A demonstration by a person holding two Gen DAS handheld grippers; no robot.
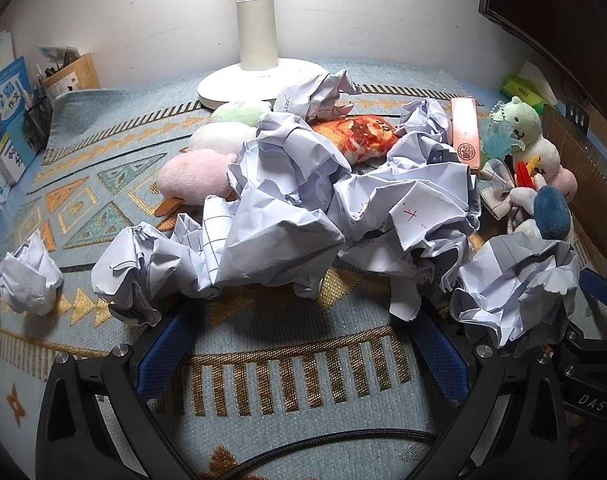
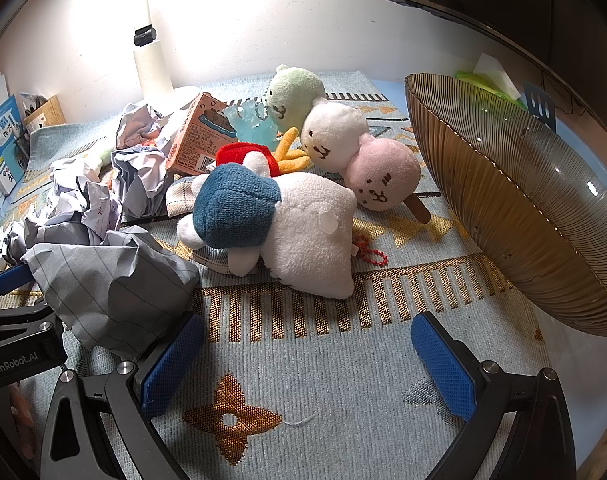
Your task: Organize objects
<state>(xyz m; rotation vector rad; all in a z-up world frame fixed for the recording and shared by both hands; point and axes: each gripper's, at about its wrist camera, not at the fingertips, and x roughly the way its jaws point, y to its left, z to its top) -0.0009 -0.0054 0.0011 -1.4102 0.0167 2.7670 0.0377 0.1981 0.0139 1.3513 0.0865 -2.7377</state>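
Note:
A heap of crumpled white paper lies on the patterned blue cloth. My left gripper is open, its blue fingers just under the near edge of the heap. Another paper ball lies to its right, and shows in the right wrist view. Plush toys lie nearby: a dango skewer plush, a white plush with a blue patch, a second dango plush and a pizza-print plush. My right gripper is open and empty over bare cloth, in front of the white plush.
A ribbed brown glass bowl stands at the right. A white lamp base is at the back. A pink box leans among the toys. Books and a pen holder stand at the left. A dark monitor hangs at the right.

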